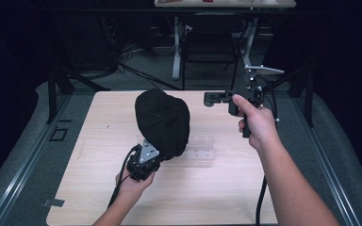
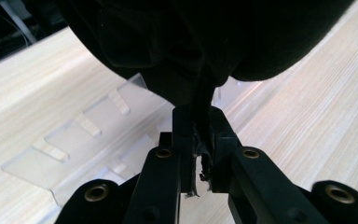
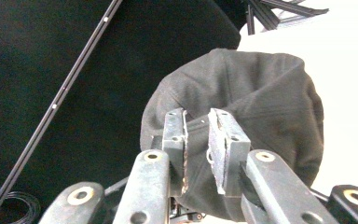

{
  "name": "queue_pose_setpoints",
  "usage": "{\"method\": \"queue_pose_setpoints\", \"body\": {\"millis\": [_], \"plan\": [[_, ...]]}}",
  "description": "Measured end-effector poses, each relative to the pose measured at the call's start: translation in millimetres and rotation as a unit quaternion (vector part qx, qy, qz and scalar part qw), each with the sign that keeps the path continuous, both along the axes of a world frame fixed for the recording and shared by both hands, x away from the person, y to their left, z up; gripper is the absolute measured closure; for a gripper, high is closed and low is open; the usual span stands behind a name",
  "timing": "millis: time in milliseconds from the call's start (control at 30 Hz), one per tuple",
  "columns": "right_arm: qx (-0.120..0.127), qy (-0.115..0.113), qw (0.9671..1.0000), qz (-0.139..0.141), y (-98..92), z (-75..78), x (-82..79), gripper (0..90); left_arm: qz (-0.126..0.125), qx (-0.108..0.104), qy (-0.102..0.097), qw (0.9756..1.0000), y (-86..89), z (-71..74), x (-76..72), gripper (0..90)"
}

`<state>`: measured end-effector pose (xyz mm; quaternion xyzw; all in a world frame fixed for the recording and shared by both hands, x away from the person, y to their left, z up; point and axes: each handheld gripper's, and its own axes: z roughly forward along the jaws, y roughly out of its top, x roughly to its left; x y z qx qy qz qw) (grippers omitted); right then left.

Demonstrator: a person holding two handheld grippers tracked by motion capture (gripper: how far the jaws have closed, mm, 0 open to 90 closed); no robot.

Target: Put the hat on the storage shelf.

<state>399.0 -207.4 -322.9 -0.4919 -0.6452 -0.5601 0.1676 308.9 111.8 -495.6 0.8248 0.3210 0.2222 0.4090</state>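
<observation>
No brand, label or writing can be read on anything here.

The left claw (image 1: 156,149) sits at the near middle of the pale wooden bench (image 1: 226,188), held in the person's left hand (image 1: 133,181) with the grey three-cornered plate on top. In the left gripper view its two black jaws are pressed close together on a fold of black fabric at the lower edge of the black cap (image 2: 200,42), so it has hold of the cap. The cap (image 1: 163,122) rises above that claw as a rounded dark bulk over the middle of the bench.

Beneath and just beside the cap lies a clear plastic rack (image 1: 199,149), flat on the bench; in the left gripper view the rack (image 2: 74,144) shows a row of short slots along its upper face.

The right claw (image 1: 210,99) is held in the right hand (image 1: 259,125) over the far right part of the bench, pointing left toward the cap and apart from it. In the right gripper view its jaws stand a small gap apart with nothing between them; the cap (image 3: 261,121) fills the space behind them.

A black cable (image 1: 260,197) trails from the right hand toward the near edge.
</observation>
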Motion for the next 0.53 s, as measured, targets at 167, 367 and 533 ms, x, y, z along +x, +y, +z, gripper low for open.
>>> {"method": "queue_pose_setpoints", "body": {"millis": [167,367,533], "plan": [[-0.002,0.000,1.0000,-0.003,-3.8,-1.5,-1.5,75.6,0.007,-0.006,0.006,0.9999,4.6,-8.0,0.4,84.7],[-0.009,-0.001,0.9999,-0.007,-7.7,-2.1,-2.6,73.8,0.007,-0.010,0.010,0.9999,12.3,-14.5,-1.0,81.4],[-0.025,-0.003,0.9996,-0.009,-8.5,-2.8,-4.0,70.5,0.034,-0.017,0.007,0.9993,22.0,-16.3,-3.3,60.6]]}}
